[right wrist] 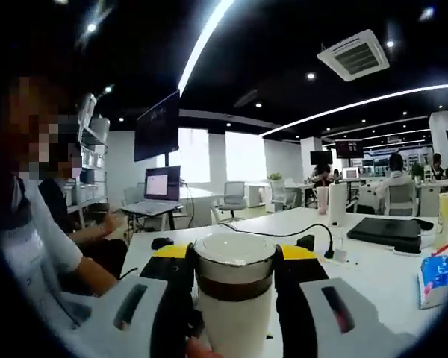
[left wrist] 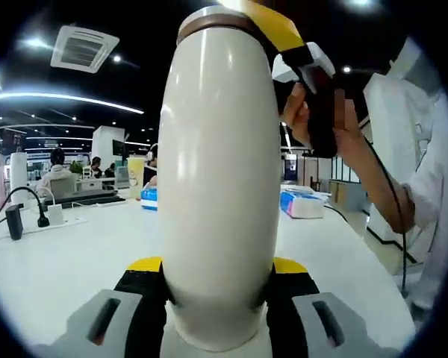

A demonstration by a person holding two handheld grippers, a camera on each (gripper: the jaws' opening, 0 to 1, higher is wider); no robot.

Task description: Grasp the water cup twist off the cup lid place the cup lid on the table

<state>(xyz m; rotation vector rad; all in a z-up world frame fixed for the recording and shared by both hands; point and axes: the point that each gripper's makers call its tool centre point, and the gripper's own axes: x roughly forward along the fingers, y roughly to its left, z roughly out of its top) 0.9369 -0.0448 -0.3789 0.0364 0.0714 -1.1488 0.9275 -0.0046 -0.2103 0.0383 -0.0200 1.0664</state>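
A tall white water cup (left wrist: 218,186) stands upright between the yellow-and-black jaws of my left gripper (left wrist: 218,267), which is shut on its lower body. At the top, its brown-banded silver lid (left wrist: 209,19) is clasped by my right gripper (left wrist: 284,30), held by a person's hand (left wrist: 302,112). In the right gripper view the lid (right wrist: 234,261) sits squeezed between the jaws of my right gripper (right wrist: 234,255), with the white cup body (right wrist: 237,332) below it.
The white table (left wrist: 60,261) carries a power strip with cables (left wrist: 48,216), a yellow drink cup (left wrist: 137,175) and a blue tissue pack (left wrist: 302,203). A black folder (right wrist: 384,231), a white bottle (right wrist: 337,205) and another tissue pack (right wrist: 437,276) lie beyond. The person (right wrist: 30,246) stands close.
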